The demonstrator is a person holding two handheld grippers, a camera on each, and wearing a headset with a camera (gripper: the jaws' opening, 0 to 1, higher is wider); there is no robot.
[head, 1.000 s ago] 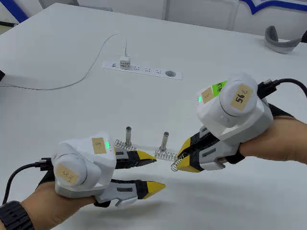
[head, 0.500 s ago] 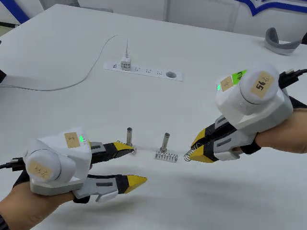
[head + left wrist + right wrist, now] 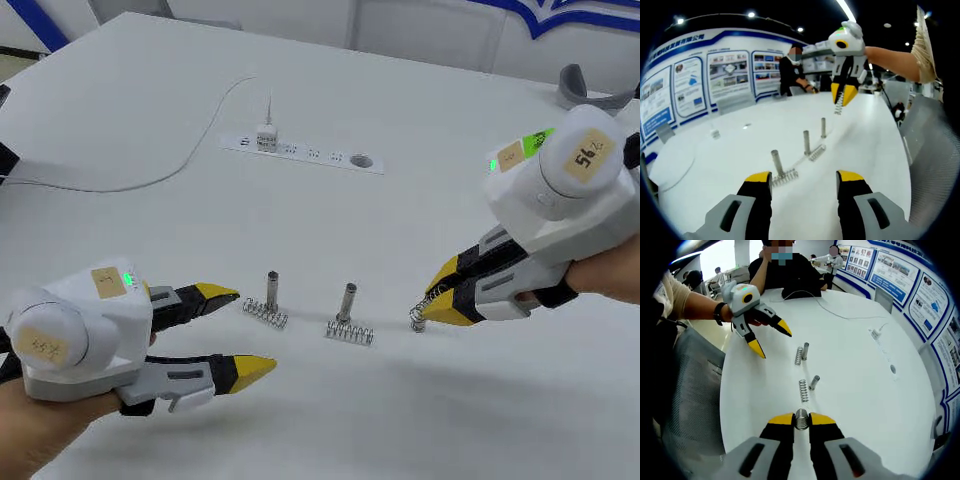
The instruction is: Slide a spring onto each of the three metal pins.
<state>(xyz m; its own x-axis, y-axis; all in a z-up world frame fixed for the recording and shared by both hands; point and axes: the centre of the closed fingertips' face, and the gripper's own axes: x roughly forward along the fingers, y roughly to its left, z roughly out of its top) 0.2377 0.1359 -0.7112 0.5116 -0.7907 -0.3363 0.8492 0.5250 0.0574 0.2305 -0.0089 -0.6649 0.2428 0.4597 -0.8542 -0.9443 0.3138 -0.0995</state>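
- The right tongs (image 3: 428,303), clamped on a held spring (image 3: 418,318), have been carried off from the middle pin (image 3: 348,300) to right of centre in the head view.
- The left tongs (image 3: 256,328), spread wide and empty, have been drawn back to the lower left.
- The far pin (image 3: 823,127) is judged the target.
- A second spring (image 3: 265,313) by the left pin (image 3: 272,285) and a third spring (image 3: 349,332) by the middle pin are seen lying unthreaded on the worktop (image 3: 300,210).

Open desk (image 3: 400,230) lay between the left hand-held gripper (image 3: 245,330) and the right hand-held gripper (image 3: 432,300) with its held spring (image 3: 418,320). In that gap stood the left pin (image 3: 272,287) and middle pin (image 3: 347,299), with the left spring (image 3: 264,313) and middle spring (image 3: 349,332) lying at their bases. A power strip (image 3: 300,153) sat well behind.
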